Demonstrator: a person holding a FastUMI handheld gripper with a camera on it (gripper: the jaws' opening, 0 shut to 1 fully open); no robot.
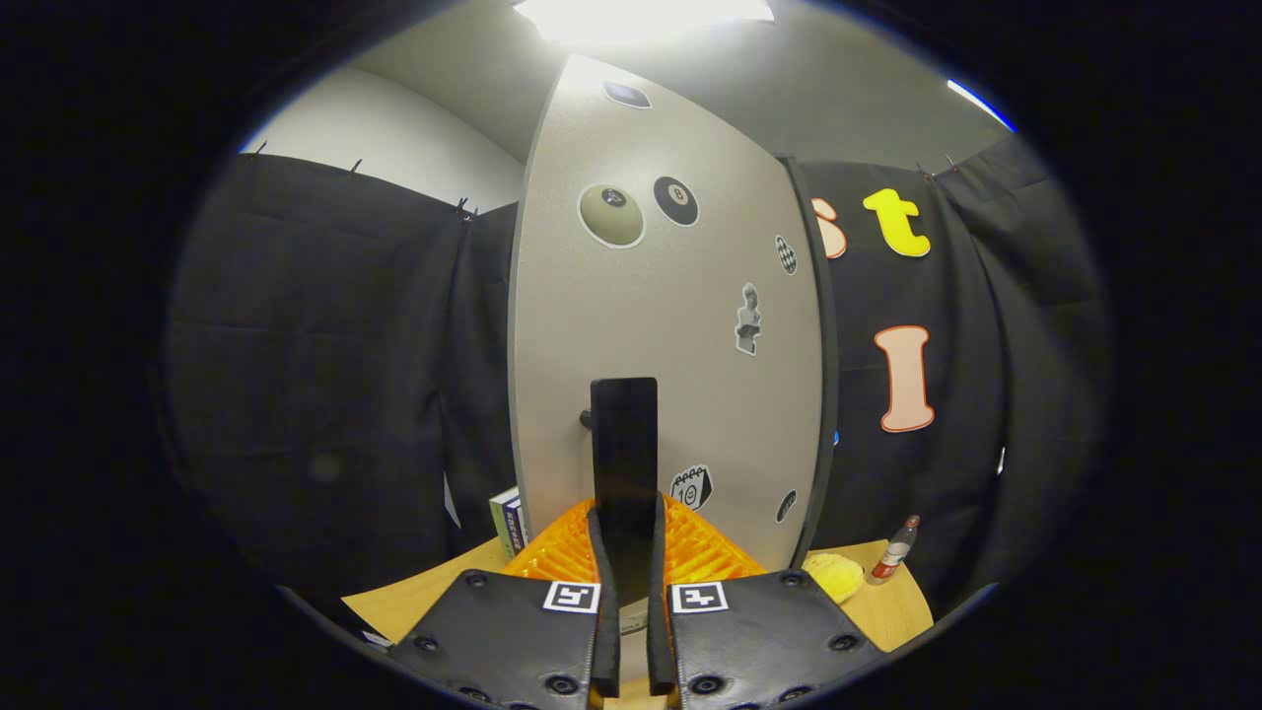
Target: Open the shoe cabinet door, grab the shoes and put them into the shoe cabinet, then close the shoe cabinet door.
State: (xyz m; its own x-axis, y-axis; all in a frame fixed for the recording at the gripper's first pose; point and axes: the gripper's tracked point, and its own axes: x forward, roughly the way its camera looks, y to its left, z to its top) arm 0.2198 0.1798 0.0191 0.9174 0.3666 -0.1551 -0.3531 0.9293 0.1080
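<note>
Booth was dark cloth all round, pale wall and ceiling light above, a wooden table [877, 616] under everything. On it stood the shoe cabinet, its grey sticker-covered door [670, 325] facing you. Your gripper [625, 592] had its fingers drawn in narrow, and a dark upright handle [623, 463] rose from between them against the door; it looked pinched there, but the contact point sat low and I couldn't confirm both fingers pressed. Whether the door stood shut or swung partly out, I couldn't tell. An orange ribbed piece [705, 552] lay just beyond the fingers at the door's foot. A small bottle [895, 550] and a yellow object [835, 575] sat to the right, a box [509, 523] to the left. By my read you were at the door step; shoes not placed, closing left.
</note>
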